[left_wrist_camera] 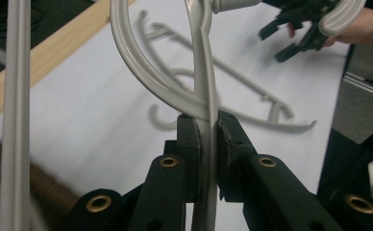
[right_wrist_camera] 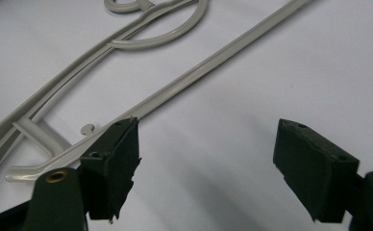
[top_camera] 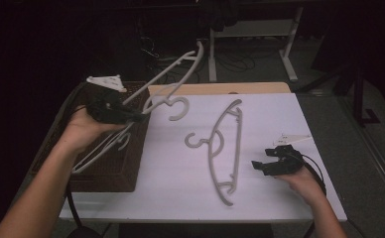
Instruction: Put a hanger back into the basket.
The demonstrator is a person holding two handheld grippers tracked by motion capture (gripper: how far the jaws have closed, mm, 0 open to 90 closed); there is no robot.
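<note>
The left forearm reaches in over a brown woven basket at the worktop's left edge, its left tool raised, jaws clamped tight on the bar of a grey hanger held in the air, hook end over the white worktop; the right hand rests low near the right edge, its right tool gaping wide with nothing between the jaws, just beside a second hanger lying flat mid-worktop; another hanger lies across the basket.
</note>
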